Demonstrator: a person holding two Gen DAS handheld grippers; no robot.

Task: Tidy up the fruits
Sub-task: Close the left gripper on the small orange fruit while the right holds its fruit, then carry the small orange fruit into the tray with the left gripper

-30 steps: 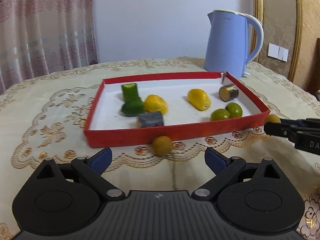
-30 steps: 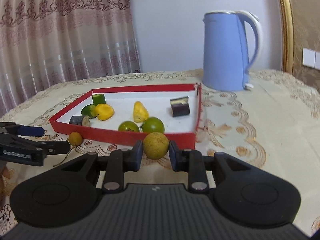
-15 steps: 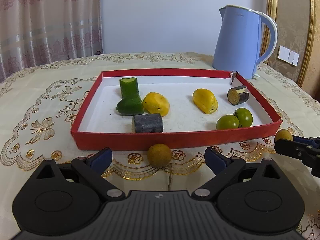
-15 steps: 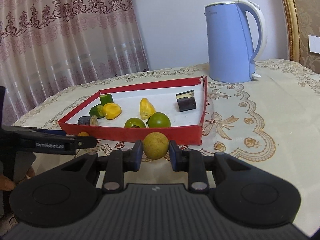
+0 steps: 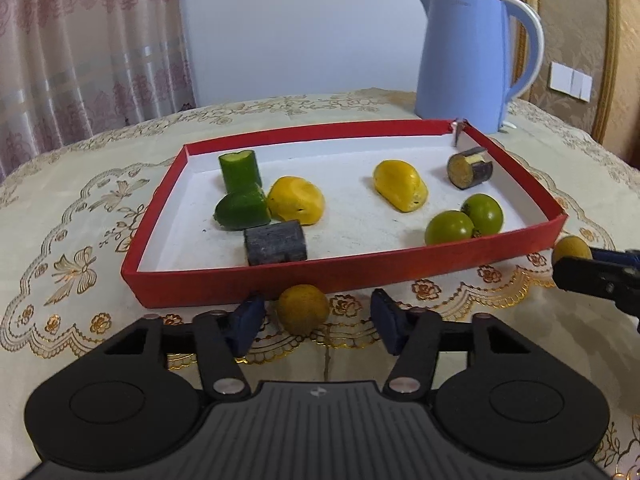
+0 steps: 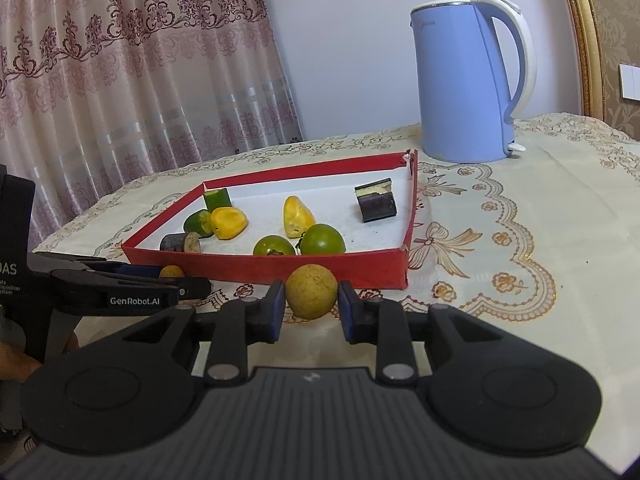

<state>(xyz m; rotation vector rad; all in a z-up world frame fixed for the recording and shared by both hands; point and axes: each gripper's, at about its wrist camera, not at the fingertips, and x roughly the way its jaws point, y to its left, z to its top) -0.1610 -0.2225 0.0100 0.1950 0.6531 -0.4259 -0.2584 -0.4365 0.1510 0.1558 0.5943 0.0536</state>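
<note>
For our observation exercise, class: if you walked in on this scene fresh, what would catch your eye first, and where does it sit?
First, the red tray mid-table, holding yellow, green and dark fruit pieces, with the tall blue kettle behind its far right corner. Next, two round yellowish fruits lie on the cloth just outside its near wall. The right gripper is shut on one fruit, while the left gripper is closing around the other fruit.

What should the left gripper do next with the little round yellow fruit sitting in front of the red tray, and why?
Probably finish squeezing. The small yellow fruit lies on the tablecloth between the left gripper jaws, which are closing but don't press it yet. Once it's gripped, it can likely be lifted over the wall of the red tray. The right gripper already holds its own fruit.
</note>
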